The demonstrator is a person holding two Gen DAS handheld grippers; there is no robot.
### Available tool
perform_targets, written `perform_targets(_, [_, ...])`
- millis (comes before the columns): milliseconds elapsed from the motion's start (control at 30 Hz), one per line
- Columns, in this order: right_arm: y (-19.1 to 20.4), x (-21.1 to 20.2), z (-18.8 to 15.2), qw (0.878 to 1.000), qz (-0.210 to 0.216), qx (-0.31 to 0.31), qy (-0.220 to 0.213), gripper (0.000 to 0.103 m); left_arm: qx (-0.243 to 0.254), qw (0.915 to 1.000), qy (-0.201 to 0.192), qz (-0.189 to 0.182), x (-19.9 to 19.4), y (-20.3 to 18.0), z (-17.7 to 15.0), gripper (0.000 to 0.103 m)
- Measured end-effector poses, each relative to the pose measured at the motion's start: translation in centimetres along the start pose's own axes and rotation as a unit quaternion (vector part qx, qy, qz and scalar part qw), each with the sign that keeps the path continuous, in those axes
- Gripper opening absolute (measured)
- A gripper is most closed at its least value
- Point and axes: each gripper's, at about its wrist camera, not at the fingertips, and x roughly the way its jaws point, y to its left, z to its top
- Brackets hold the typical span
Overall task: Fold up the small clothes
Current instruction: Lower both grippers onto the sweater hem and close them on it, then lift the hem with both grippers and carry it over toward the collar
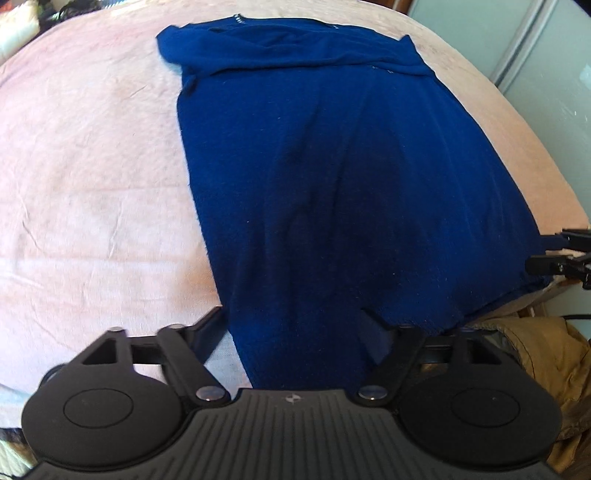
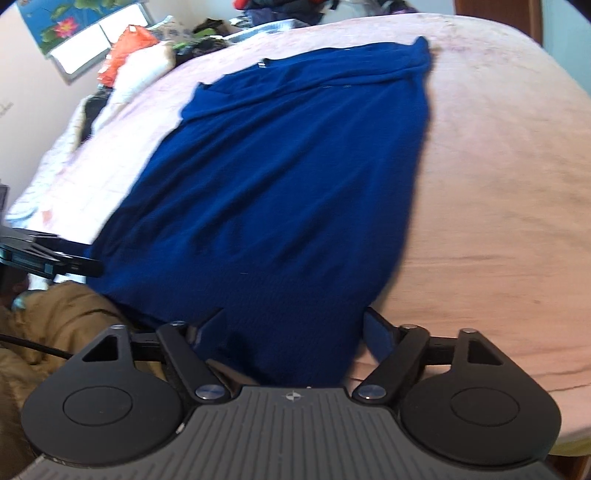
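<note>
Between both jaws, blue garment's [image 1: 332, 166] near hem (flat), pink bedsheet [image 1: 92, 166]

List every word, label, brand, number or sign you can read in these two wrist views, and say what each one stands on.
No readable words or numbers in either view.
Small pale emblem on the left gripper body: a symbol, no letters.
The same emblem on the right gripper body: no letters.
Neck tag of the blue garment: too small and blurred to read.
Flower poster on the wall: a picture, no legible text.
Faint marks on the wall at the far left: too blurred to read.
</note>
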Motion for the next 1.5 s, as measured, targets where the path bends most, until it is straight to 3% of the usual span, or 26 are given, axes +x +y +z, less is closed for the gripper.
perform_targets(33, [0.3,0.3,0.2,1.000,0.010,0.000,-0.001,0.071,0.008,1.0000,-0.001,0.001,0.0,-0.3,0.0,0.058])
perform_targets(167, [1.0,1.4,0.8,1.000,0.017,-0.005,-0.007,0.044,0.024,0.9997,0.001,-0.002,0.2,-1.1,0.3,0.024])
perform_targets(267, [1.6,1.9,1.2,1.000,0.005,-0.020,-0.010,0.030,0.034,0.9994,-0.003,-0.003,0.2,-1.7,0.5,0.012])
perform_targets(333, [1.7,2.1,1.4,1.000,0.005,-0.019,-0.015,0.021,0.045,0.9989,-0.013,0.005,0.0,-2.2,0.9,0.010])
perform_targets(567, [1.5,3.2,4.1,0.998,0.014,-0.014,-0.065,0.017,0.059,0.9939,-0.088,0.029,0.5,-3.3,5.8,0.009])
perform_targets(667, [1.2,4.1,5.2,0.997,0.003,-0.014,-0.073,0.017,0.047,0.9961,-0.071,0.020,2.3,-2.5,7.7,0.009])
perform_targets(900, [0.9,4.2,4.4,0.999,0.020,-0.001,-0.037,0.034,-0.003,0.9976,-0.059,-0.037,1.3,0.0,6.5,0.011])
perform_targets(1000, [0.9,4.1,3.7,0.999,0.036,0.005,-0.025,0.035,-0.021,0.9973,-0.046,-0.052,1.4,0.7,5.9,0.016])
perform_targets(1100, [1.2,4.0,3.3,0.999,0.042,-0.005,-0.018,0.035,-0.014,0.9984,-0.038,-0.039,1.6,0.5,5.1,0.028])
perform_targets(1167, [1.6,3.9,3.2,0.999,0.044,-0.013,-0.013,0.035,-0.008,0.9985,-0.043,-0.031,1.3,0.4,4.5,0.049])
perform_targets(1233, [1.6,4.0,3.2,0.999,0.045,-0.013,-0.016,0.035,-0.011,0.9982,-0.054,-0.022,1.6,0.6,4.3,0.055])
perform_targets(1300, [1.4,4.2,3.2,0.999,0.050,-0.002,-0.020,0.032,-0.001,0.9985,-0.049,-0.026,1.8,0.4,4.4,0.053])
perform_targets(1367, [1.3,4.2,3.1,0.999,0.045,0.003,-0.024,0.025,0.018,0.9986,-0.043,-0.025,2.0,-0.2,4.3,0.023])
perform_targets(1433, [1.3,4.1,3.0,0.999,0.043,0.007,-0.027,0.021,0.029,0.9985,-0.039,-0.025,1.9,-0.6,4.3,0.012])
perform_targets(1500, [1.2,3.9,3.1,0.998,0.044,0.012,-0.034,0.018,0.037,0.9981,-0.047,-0.013,1.5,-1.1,4.3,0.008])
